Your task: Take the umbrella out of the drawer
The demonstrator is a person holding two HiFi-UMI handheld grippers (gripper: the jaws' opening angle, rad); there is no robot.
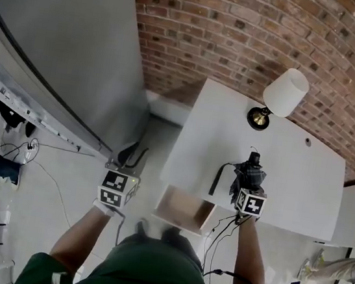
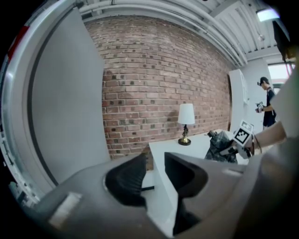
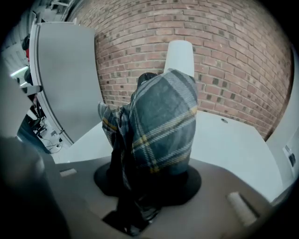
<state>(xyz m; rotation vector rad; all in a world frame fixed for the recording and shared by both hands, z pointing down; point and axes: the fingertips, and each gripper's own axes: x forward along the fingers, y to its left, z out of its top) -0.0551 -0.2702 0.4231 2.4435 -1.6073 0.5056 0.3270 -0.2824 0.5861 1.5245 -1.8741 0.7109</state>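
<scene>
right gripper (image 3: 150,184) pads: buried under umbrella (image 3: 161,126) cloth | lamp (image 3: 180,55) base: behind umbrella | far person (image 2: 268,101): too small to make out

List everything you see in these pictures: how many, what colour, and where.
umbrella: one, folded, grey-blue plaid with yellow lines, at the table's front, in the right gripper
table: one, white, against the brick wall
drawer: one, pulled open, pale wood inside, at the table's front
lamp: one, white shade on a brass base, at the table's back
brick wall: one, red-brown, behind the table
panel: one, large, grey, left of the table
other person: one, dark top, far background
left gripper: one, grey, jaws apart, nothing between
right gripper: one, grey, shut on the umbrella
</scene>
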